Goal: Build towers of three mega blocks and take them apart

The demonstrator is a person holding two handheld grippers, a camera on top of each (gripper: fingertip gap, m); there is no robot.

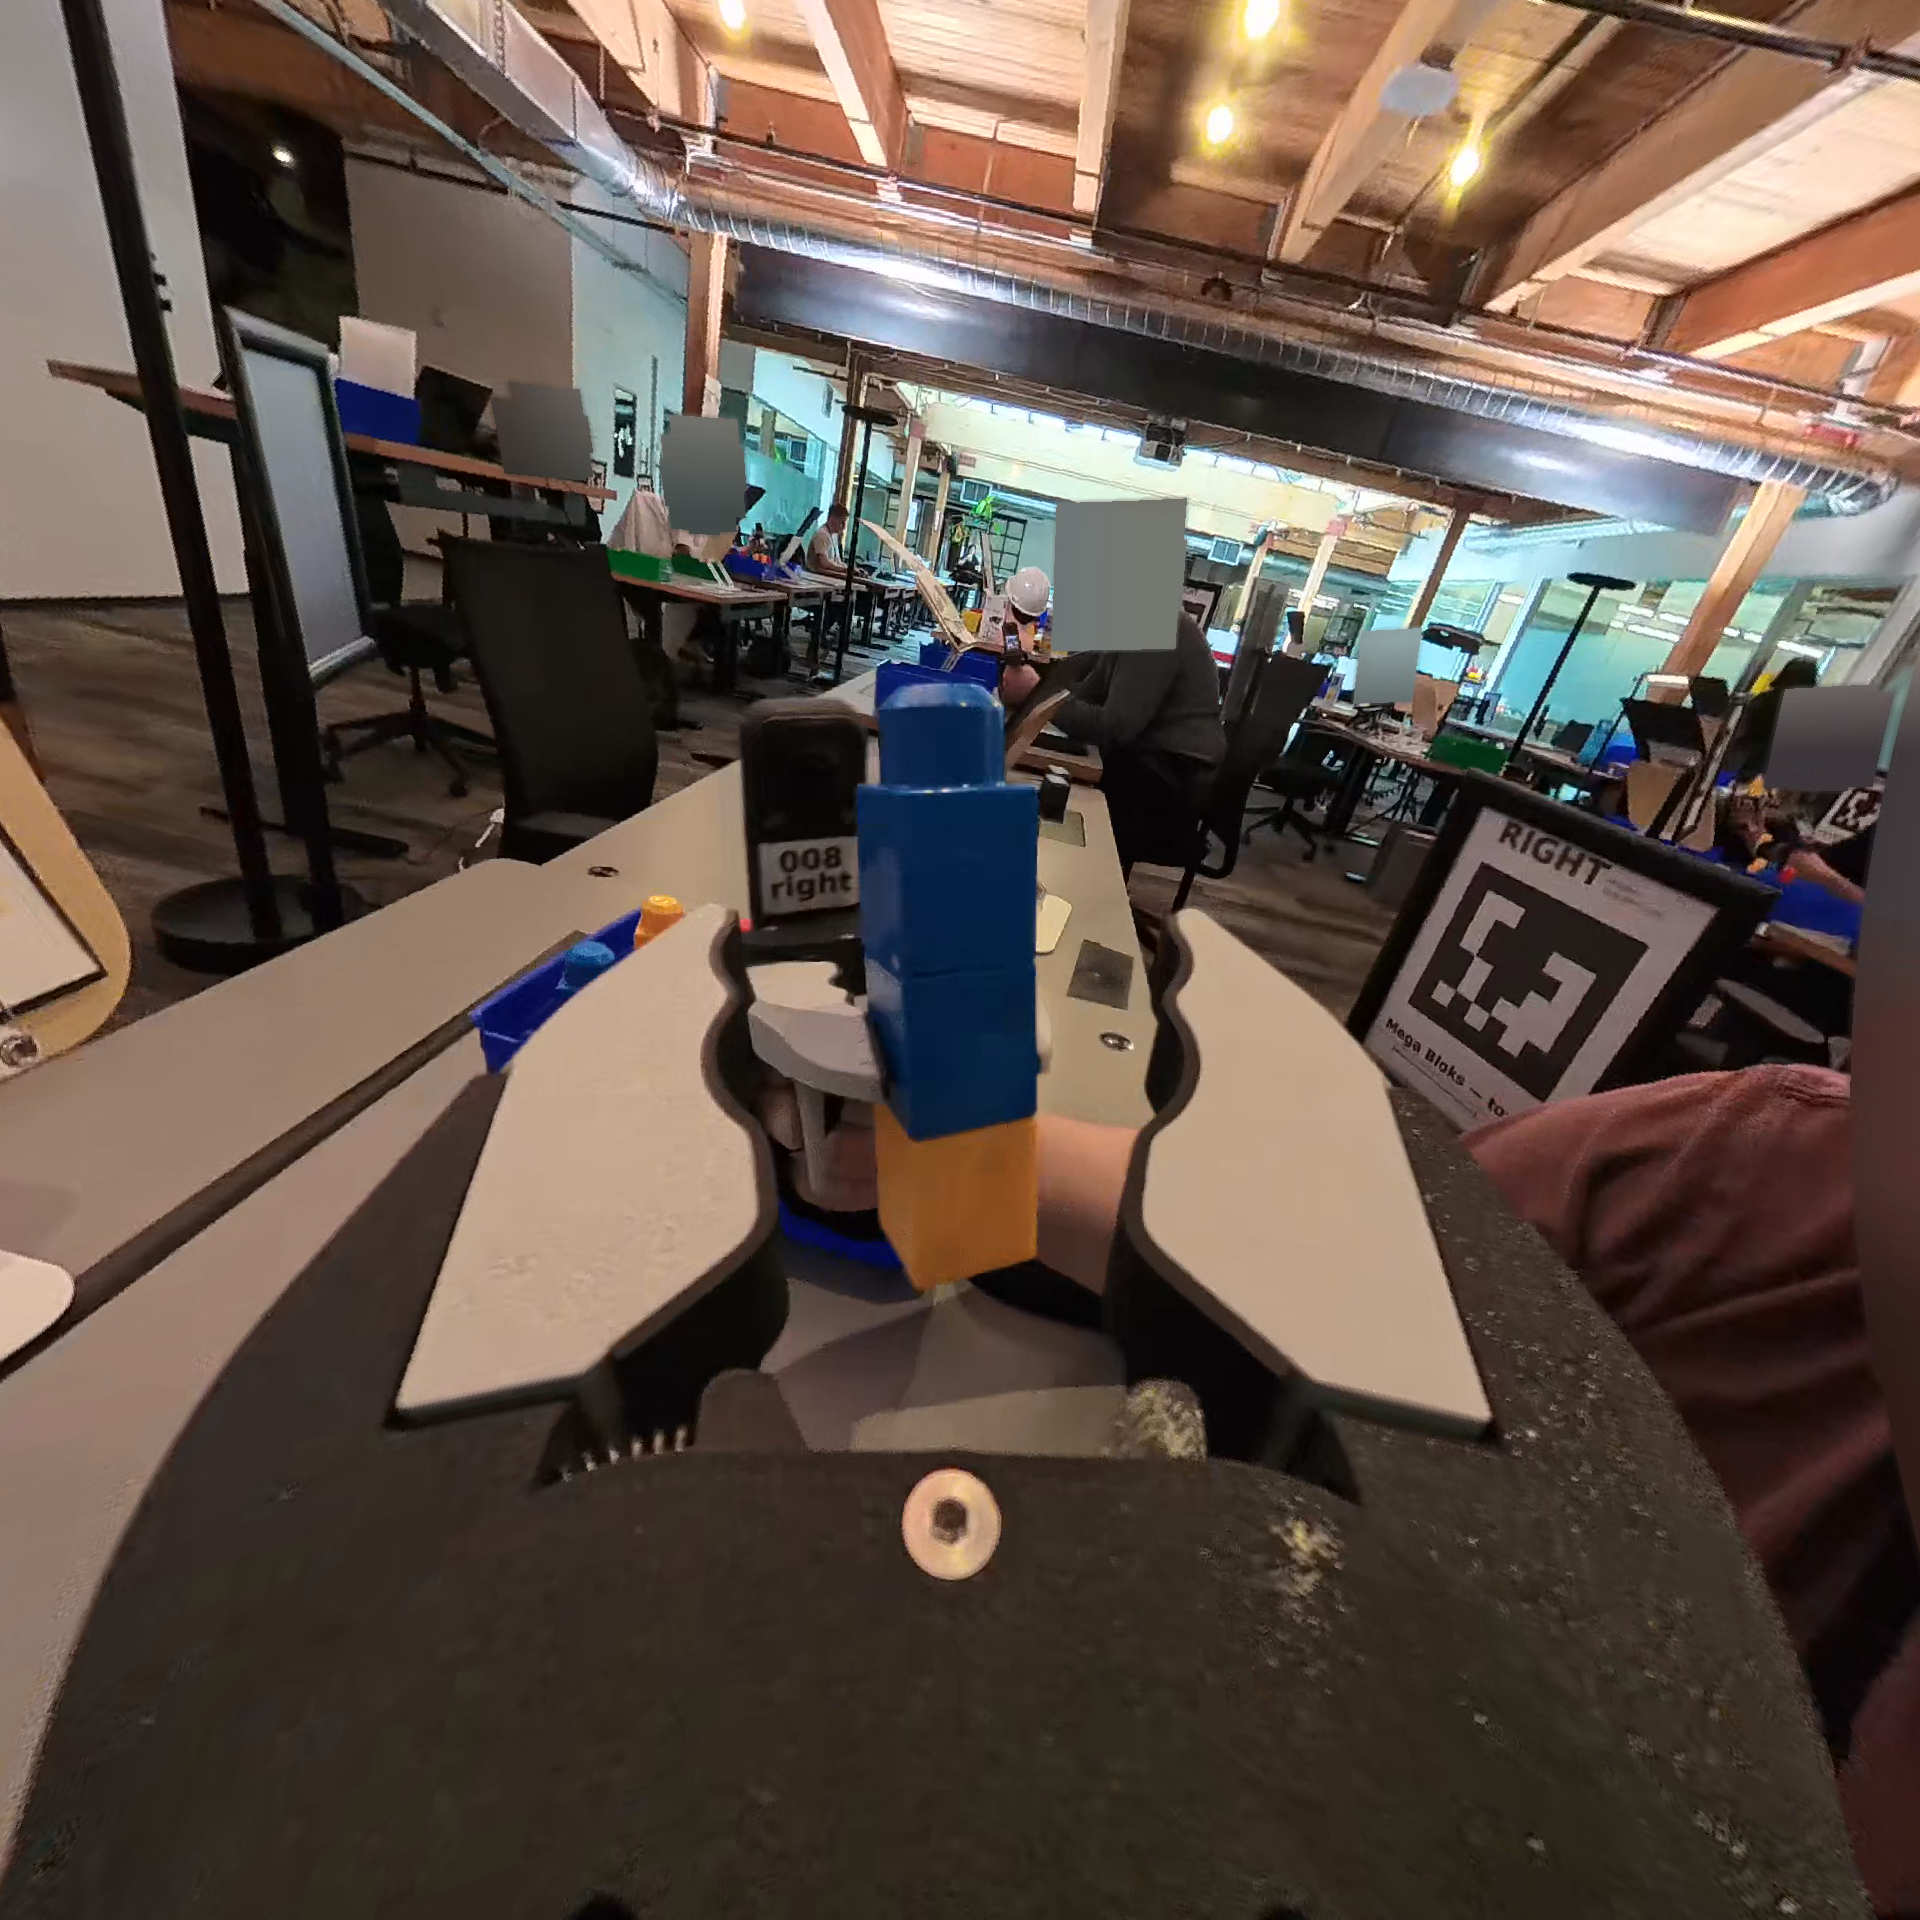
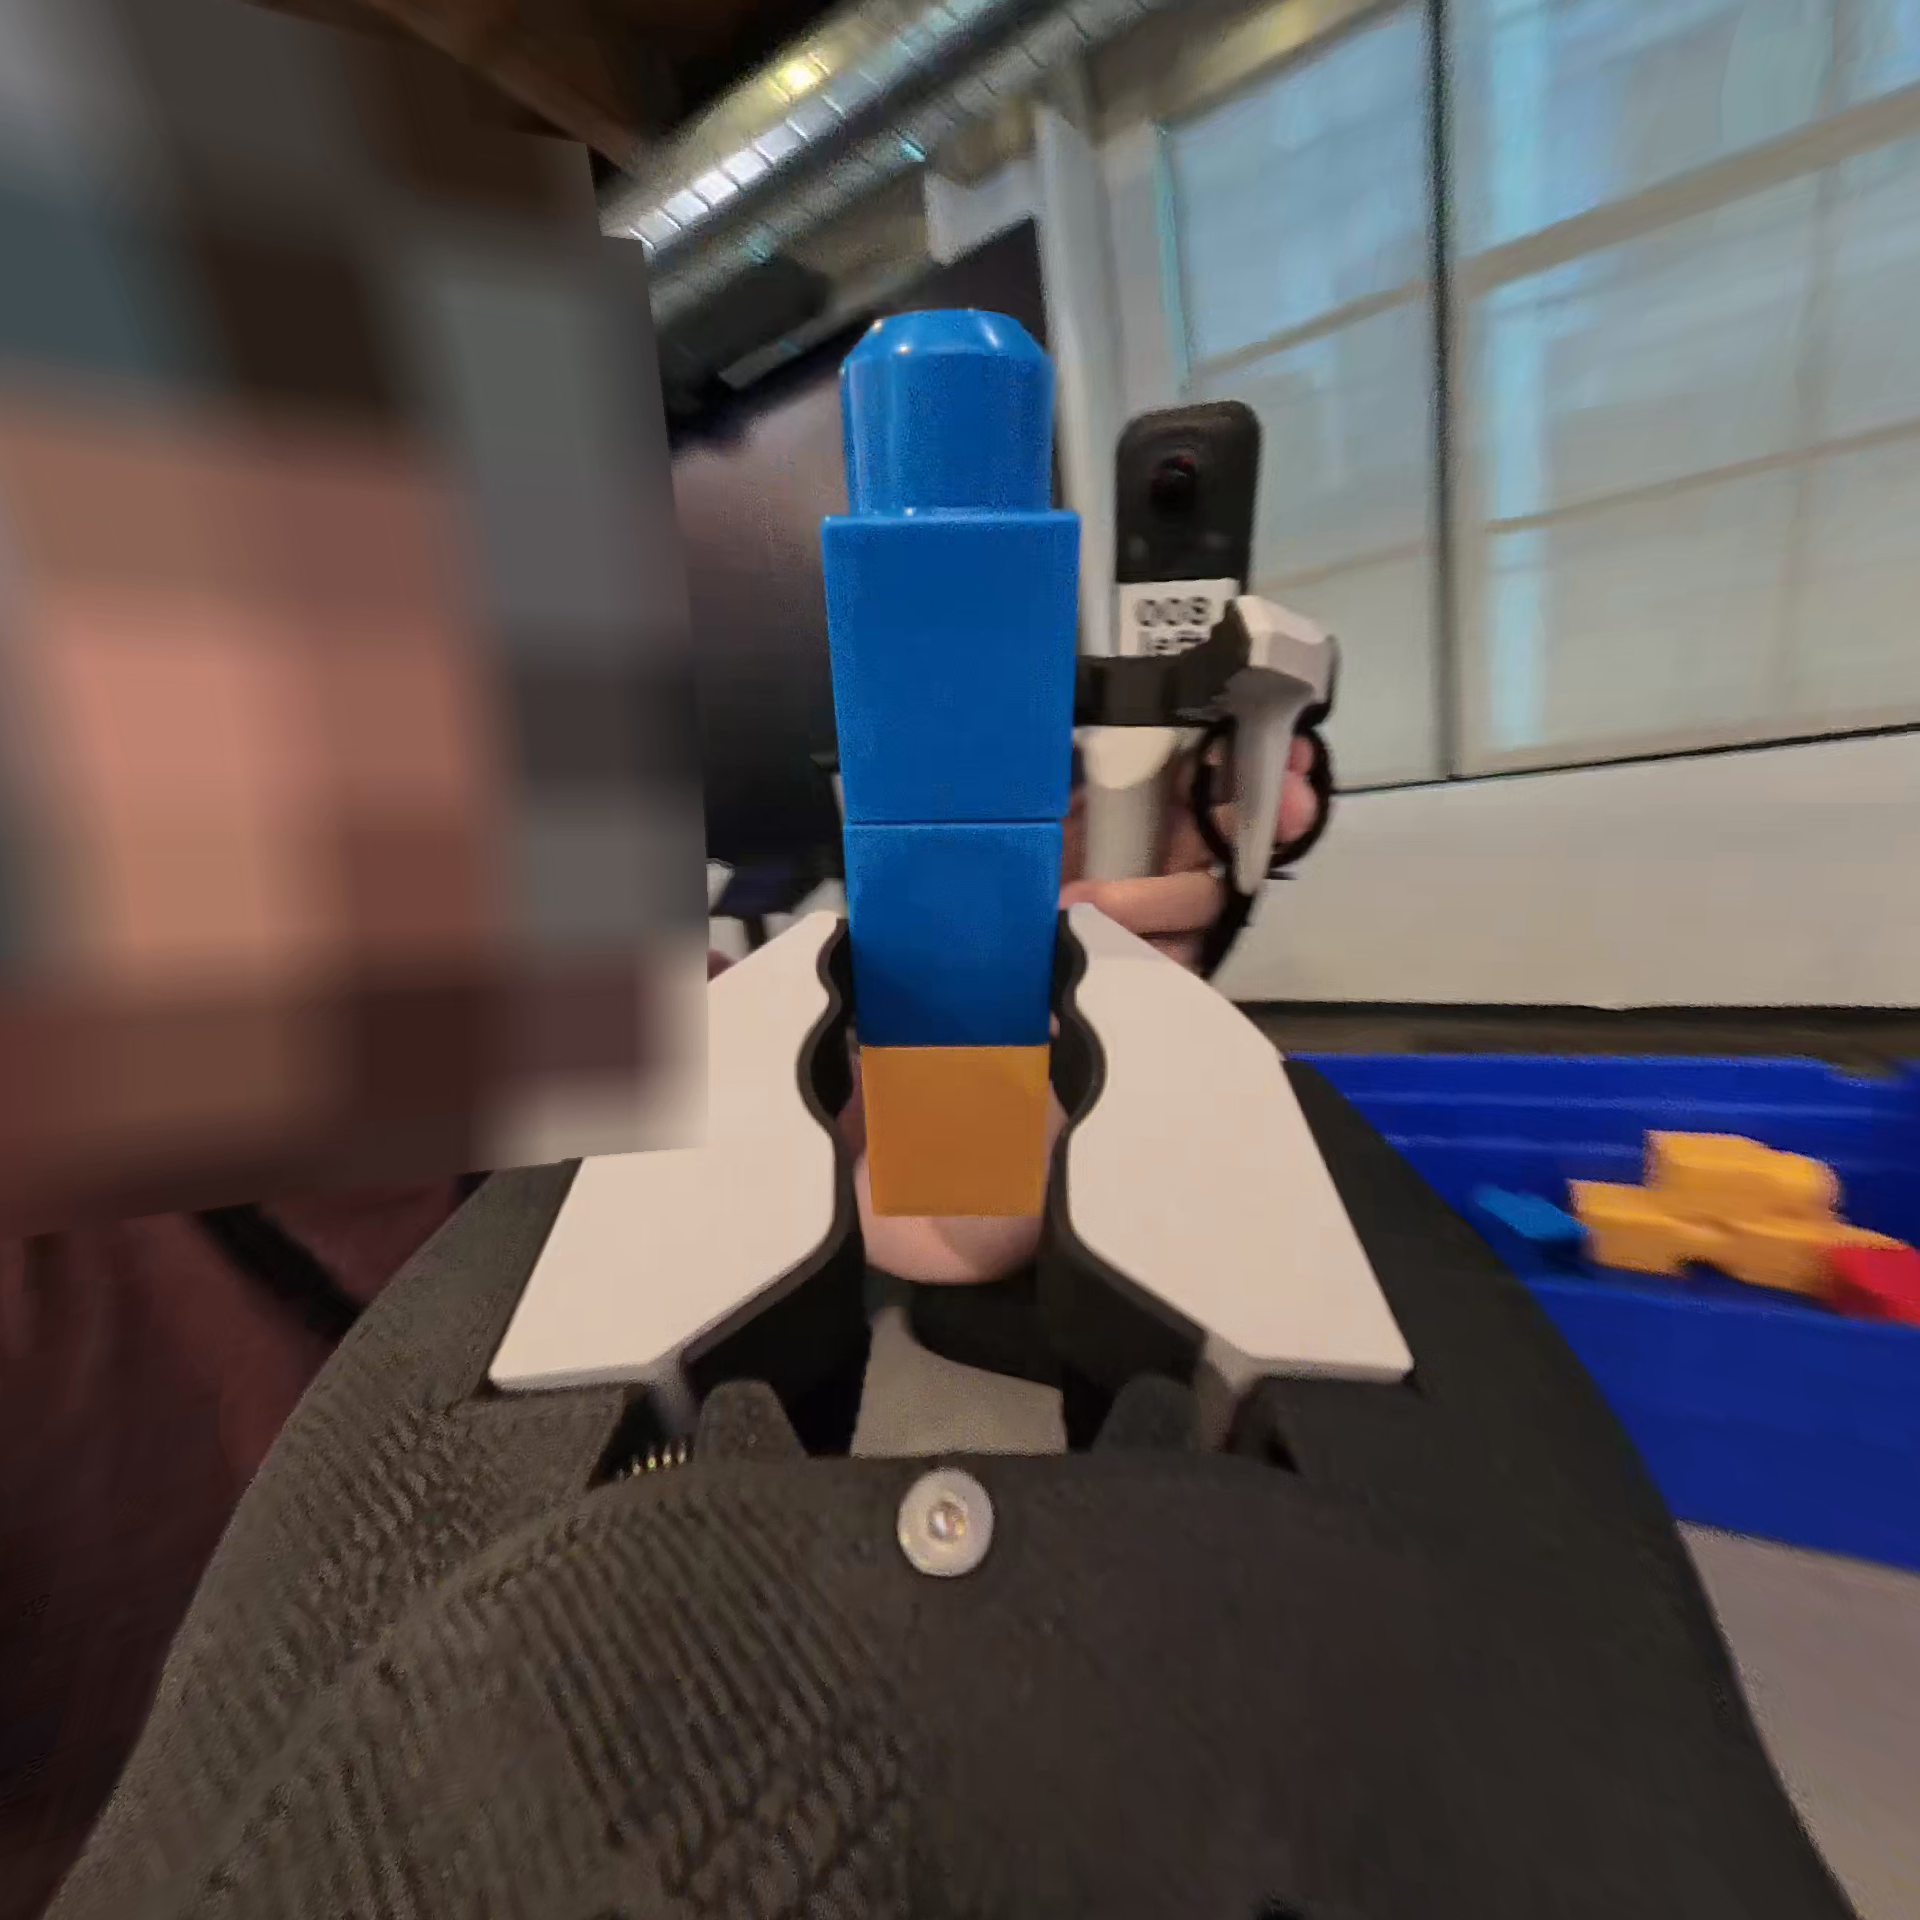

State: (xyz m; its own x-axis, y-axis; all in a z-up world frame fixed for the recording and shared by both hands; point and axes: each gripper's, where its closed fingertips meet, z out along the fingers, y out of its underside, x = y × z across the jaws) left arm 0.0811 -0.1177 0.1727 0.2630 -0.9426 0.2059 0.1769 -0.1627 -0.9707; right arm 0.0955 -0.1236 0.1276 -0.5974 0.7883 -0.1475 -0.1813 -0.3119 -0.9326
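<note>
— Where's your tower and which way does it point?

— Your three-block plastic tower (image 2: 951, 831), two blue blocks over an orange one, stands upright, long axis vertical, its round blue stud on top. Your right hand-held gripper (image 2: 954, 966) has its pads pressed on the lower blue block, holding the tower off the grey table (image 1: 260, 1049).

— And the left hand-held gripper (image 1: 951, 971)?

— You've got it wide open, clear air between each finger and the tower. The blue plastic bin (image 2: 1558, 1351) of loose blocks lies low to your right, apart from the tower; the table's far edge is well beyond.
</note>
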